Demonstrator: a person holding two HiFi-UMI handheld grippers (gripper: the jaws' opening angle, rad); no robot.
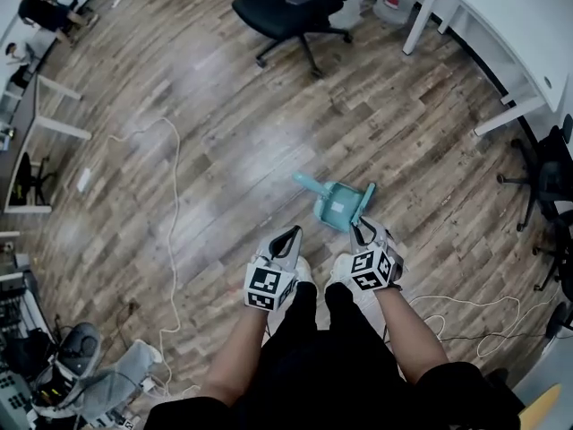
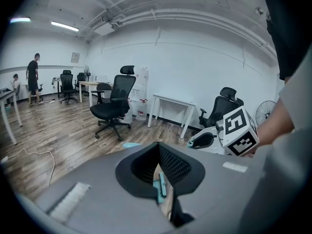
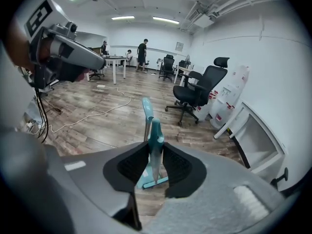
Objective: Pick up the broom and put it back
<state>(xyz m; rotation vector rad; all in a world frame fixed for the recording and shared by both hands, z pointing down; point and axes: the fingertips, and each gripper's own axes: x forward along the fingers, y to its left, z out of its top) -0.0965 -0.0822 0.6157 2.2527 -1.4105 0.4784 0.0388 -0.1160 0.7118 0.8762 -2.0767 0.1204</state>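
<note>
Quick rundown: 2 hand-held grippers in play, 1 per hand, both low in front of the person's legs in the head view. The right hand-held gripper (image 1: pixel 363 227) (image 3: pixel 156 155) is clamped on the broom (image 3: pixel 155 138) (image 1: pixel 365 197). Its own view shows the teal handle standing upright between the 2 black pads, both pressing on it, jaws roughly halfway closed. Behind that handle there's a 2nd teal handle (image 3: pixel 146 108) on a grey pole, near but not touching afaict. Broom's lower end sits down at the teal dustpan (image 1: pixel 335 208), which is on the wood floor (image 1: pixel 224 133) just ahead of the person's feet, so 1 broom + 1 dustpan, right together. The left hand-held gripper (image 1: pixel 291 237) (image 2: pixel 157 150) has nothing in it: jaws closed to a thin slit w/ tips meeting, and you only see floor and a bit of teal through the gap. It hangs just left of the right one, apart from the broom. Other stuff: 1 white cable (image 1: pixel 173 195) snaking across the floor to the left, 1 black office chair (image 1: pixel 295 7) (image 2: pixel 114 101) well beyond the dustpan, and 2 ppl (image 2: pixel 33 74) at the far end of the room in the left gripper view.
</note>
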